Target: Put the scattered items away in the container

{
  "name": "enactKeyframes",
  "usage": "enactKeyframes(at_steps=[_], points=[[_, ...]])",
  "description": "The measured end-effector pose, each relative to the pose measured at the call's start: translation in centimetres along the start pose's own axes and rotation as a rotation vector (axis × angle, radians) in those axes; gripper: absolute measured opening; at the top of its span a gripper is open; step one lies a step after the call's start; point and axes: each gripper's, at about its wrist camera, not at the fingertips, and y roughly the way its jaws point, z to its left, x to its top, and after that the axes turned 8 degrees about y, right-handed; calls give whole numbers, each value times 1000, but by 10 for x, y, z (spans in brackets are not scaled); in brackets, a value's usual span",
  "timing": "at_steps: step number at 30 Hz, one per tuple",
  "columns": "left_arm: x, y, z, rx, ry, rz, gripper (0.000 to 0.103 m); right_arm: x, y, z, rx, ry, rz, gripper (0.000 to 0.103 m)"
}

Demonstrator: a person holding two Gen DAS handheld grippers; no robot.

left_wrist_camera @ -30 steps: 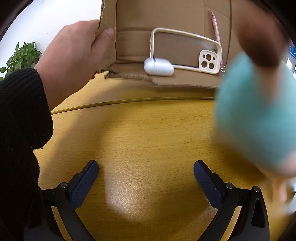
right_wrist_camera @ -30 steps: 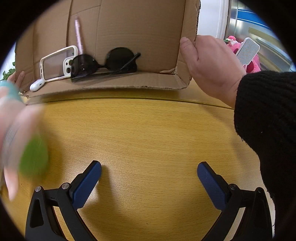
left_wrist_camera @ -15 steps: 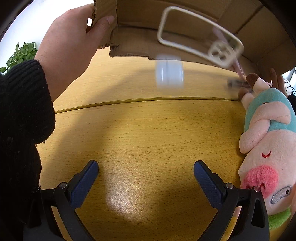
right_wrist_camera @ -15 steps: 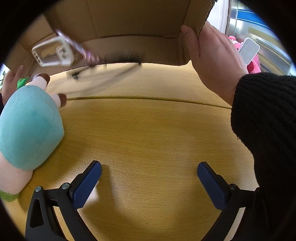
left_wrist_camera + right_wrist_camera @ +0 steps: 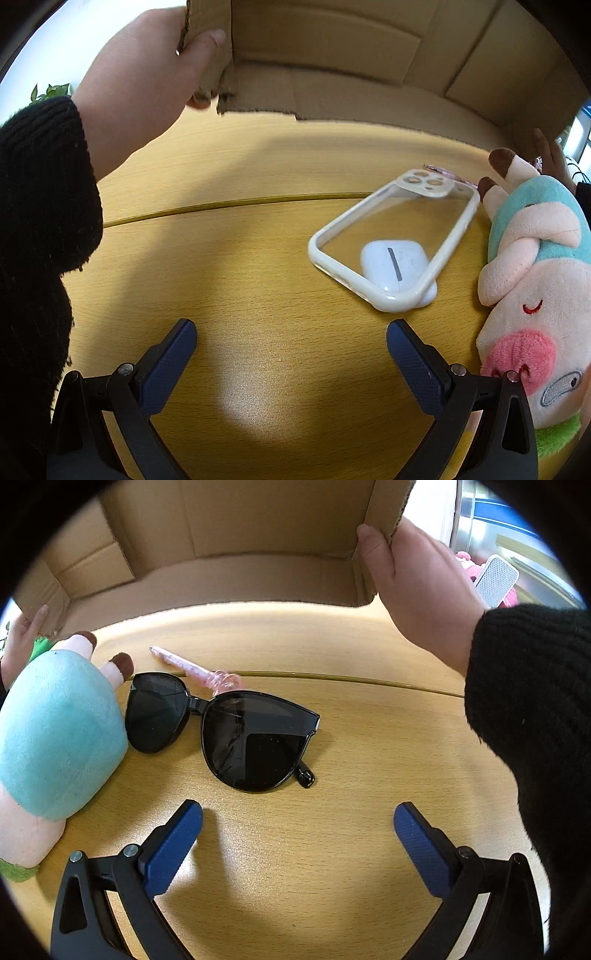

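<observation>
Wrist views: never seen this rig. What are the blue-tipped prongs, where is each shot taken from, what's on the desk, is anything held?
The prongs are handheld two-finger grippers, one per hand, each with a fisheye camera looking along its fingers. Both the left gripper and right gripper are open and hold nothing.

Two bare hands hold a tilted cardboard box off the wooden desk.

On the desk, the left view shows a clear phone case lying on a white earbud case, beside a plush pig. The right view shows black sunglasses, a pink pen behind them, and the same plush.
</observation>
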Motion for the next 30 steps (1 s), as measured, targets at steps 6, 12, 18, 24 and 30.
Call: enactKeyframes(at_steps=[6, 12, 18, 24, 30], points=[[0, 0, 0, 0, 0, 0, 103, 1, -1, 0, 0, 0, 0, 103], [0, 0, 0, 0, 0, 0, 103, 1, -1, 0, 0, 1, 0, 103], [0, 0, 0, 0, 0, 0, 103, 2, -2, -1, -1, 1, 0, 103], [-1, 0, 0, 1, -1, 0, 103, 2, -2, -1, -1, 2, 0, 103], [-1, 0, 0, 1, -1, 0, 103, 2, -3, -1, -1, 2, 0, 103]])
